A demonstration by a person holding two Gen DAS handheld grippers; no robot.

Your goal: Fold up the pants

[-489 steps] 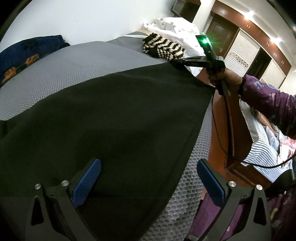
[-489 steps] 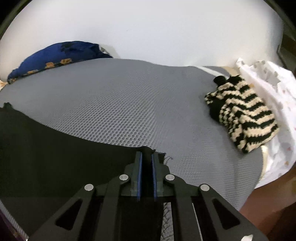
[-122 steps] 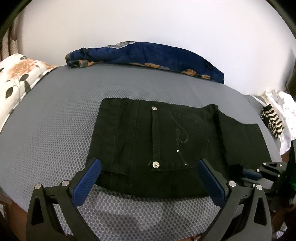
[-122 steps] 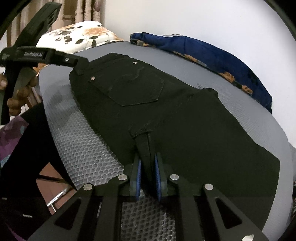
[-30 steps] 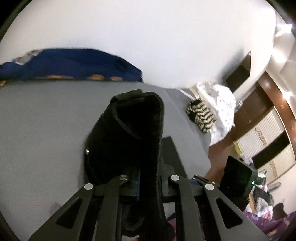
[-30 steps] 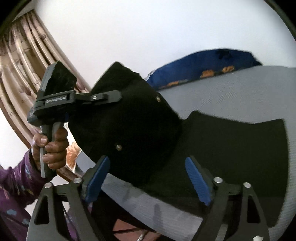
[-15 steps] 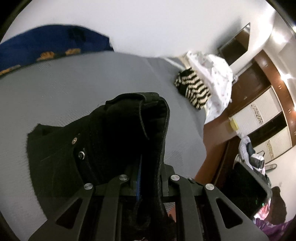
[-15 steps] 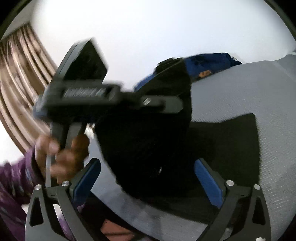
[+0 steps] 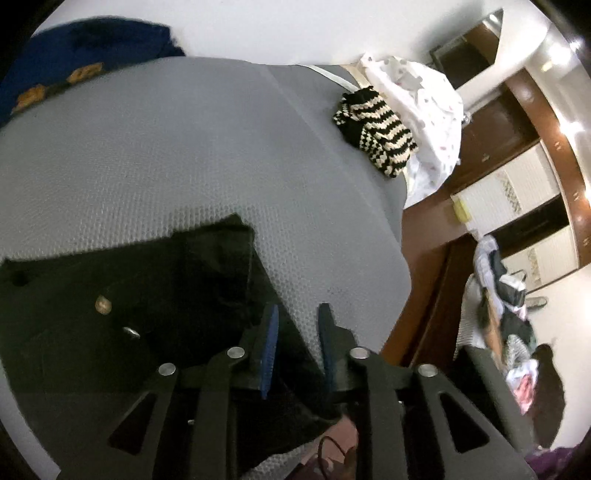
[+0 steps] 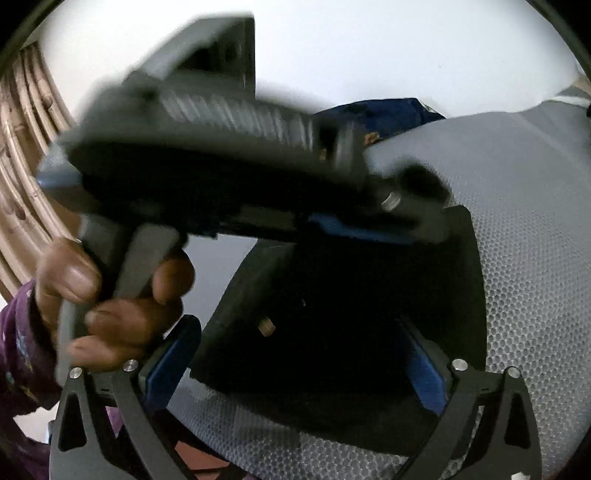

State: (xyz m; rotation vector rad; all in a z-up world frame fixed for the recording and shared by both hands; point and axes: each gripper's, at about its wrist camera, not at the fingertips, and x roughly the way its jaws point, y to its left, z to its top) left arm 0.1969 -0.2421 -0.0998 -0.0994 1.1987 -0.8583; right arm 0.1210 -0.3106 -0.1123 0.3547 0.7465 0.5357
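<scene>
In the left wrist view, the left gripper (image 9: 295,317) sits at the near edge of the bed (image 9: 155,147), its blue-padded jaws a little apart with only grey mesh cover showing in the gap between the tips. The black pants (image 9: 122,295) lie folded just left of it, spread over the near left part of the bed; the fabric's right edge passes under the left jaw, and two metal rivets show on the upper layer. Whether any cloth is caught lower between the jaws cannot be told.

In the right wrist view, the right gripper (image 10: 295,354) hovers low over the same black bundle, its jaws wide apart with the folded pants (image 10: 351,314) lying between and beyond them, not pinched. Just past it, the left gripper (image 10: 373,230) crosses the view, blurred, its tips down at the far edge of the fold. The left hand (image 10: 110,295) grips its handle at near left.

Farther across the bed, at right, a black-and-cream striped knit (image 9: 373,133) rests near the edge, touching a white printed cloth (image 9: 424,110). A dark blue patterned cloth (image 9: 85,59) lies along the far left side against the white wall (image 9: 277,29).
</scene>
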